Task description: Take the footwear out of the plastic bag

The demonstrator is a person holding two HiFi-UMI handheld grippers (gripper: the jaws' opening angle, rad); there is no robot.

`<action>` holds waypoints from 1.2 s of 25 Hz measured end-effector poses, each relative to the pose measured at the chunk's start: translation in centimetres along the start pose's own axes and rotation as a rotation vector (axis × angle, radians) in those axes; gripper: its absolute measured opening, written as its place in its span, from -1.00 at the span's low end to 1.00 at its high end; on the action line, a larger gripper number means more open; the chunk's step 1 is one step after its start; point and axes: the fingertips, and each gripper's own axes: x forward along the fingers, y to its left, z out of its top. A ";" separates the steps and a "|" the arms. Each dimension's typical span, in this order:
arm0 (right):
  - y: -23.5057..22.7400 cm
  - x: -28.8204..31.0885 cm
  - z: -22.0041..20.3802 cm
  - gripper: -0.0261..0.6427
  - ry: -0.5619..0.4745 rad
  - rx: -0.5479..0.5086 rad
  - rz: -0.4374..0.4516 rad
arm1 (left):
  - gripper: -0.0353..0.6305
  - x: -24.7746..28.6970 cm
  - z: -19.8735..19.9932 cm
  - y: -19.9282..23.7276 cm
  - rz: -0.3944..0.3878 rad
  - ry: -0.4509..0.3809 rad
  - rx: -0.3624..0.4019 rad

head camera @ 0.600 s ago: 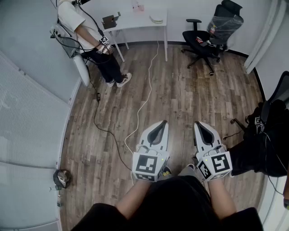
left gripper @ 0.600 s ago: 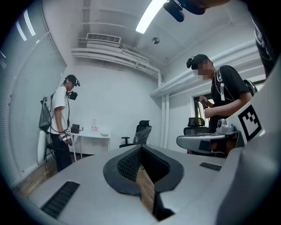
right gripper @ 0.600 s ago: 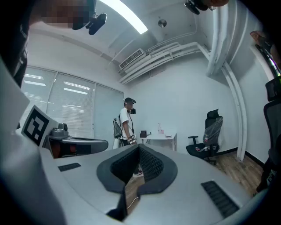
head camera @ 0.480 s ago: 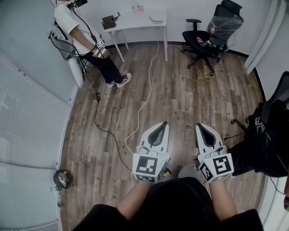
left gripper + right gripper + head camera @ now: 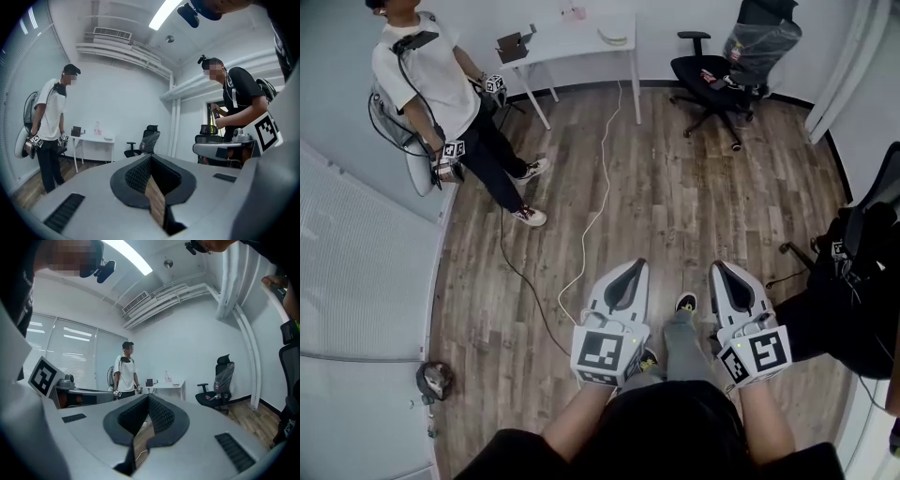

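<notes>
Left gripper [image 5: 629, 267] and right gripper [image 5: 722, 270] — jaws pressed together, empty — above floor [image 5: 675, 187] with white cable [image 5: 598, 216], person [image 5: 431, 84] beyond

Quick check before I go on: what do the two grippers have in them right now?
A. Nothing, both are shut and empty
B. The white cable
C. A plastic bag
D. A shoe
A: the left gripper and right gripper both show jaws closed together with nothing between them, held above the wooden floor.
</notes>
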 end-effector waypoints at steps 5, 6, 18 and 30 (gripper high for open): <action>-3.7 3.7 -0.4 -0.89 -0.003 0.020 0.005 | -0.83 4.6 0.1 1.5 -0.003 0.005 0.015; -4.6 4.8 -0.5 -0.89 -0.003 0.020 0.008 | -0.83 5.9 0.3 2.1 -0.002 0.004 0.018; -19.9 16.1 1.7 -0.89 -0.008 0.053 0.001 | -0.83 24.0 4.8 4.9 -0.003 0.031 0.027; -25.7 23.7 3.5 -0.89 -0.023 0.074 0.064 | -0.83 32.7 6.4 7.6 0.022 0.036 0.035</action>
